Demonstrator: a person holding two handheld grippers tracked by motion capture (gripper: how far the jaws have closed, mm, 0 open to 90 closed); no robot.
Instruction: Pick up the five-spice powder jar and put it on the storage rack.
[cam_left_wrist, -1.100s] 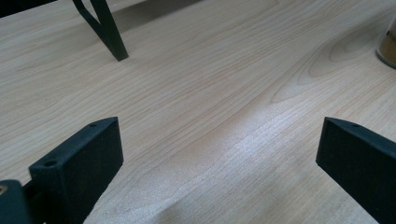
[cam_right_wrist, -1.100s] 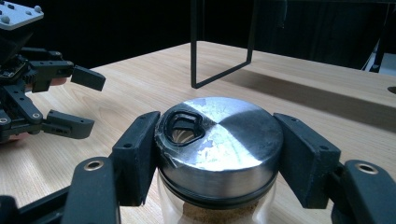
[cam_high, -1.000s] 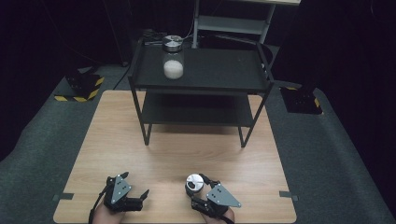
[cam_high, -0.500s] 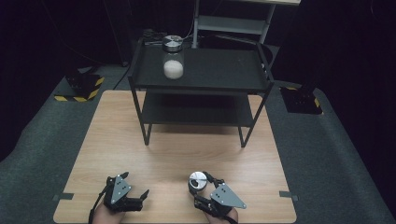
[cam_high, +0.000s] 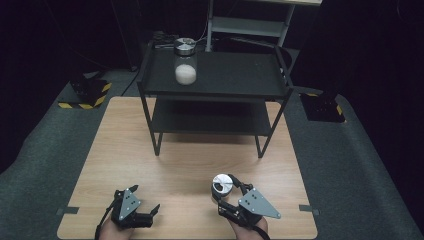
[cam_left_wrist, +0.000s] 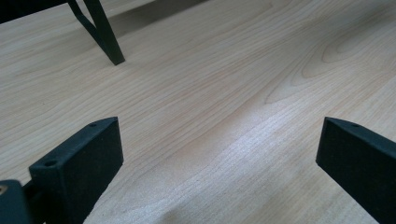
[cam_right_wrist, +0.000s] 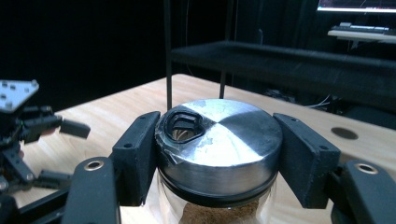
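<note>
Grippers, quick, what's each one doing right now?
Left gripper: open, holding nothing, over the table.
Right gripper: shut on the jar at its metal lid.

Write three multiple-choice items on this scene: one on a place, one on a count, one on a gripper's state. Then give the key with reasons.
1. Where does the jar with white contents stand?
A. on the top shelf of the black rack
B. on the rack's lower shelf
C. on the wooden table

2. How many jars with silver lids are in the high view?
A. one
B. two
C. three

3. What is the right gripper doing?
A. hanging open over bare wood
B. clamping the brown-filled jar by its lid
C. gripping a rack leg

Key: 1 A, it sits on the top shelf at the left; 2 B, one on the rack, one in the right gripper; 3 B, both jaws press the lid's sides.
</note>
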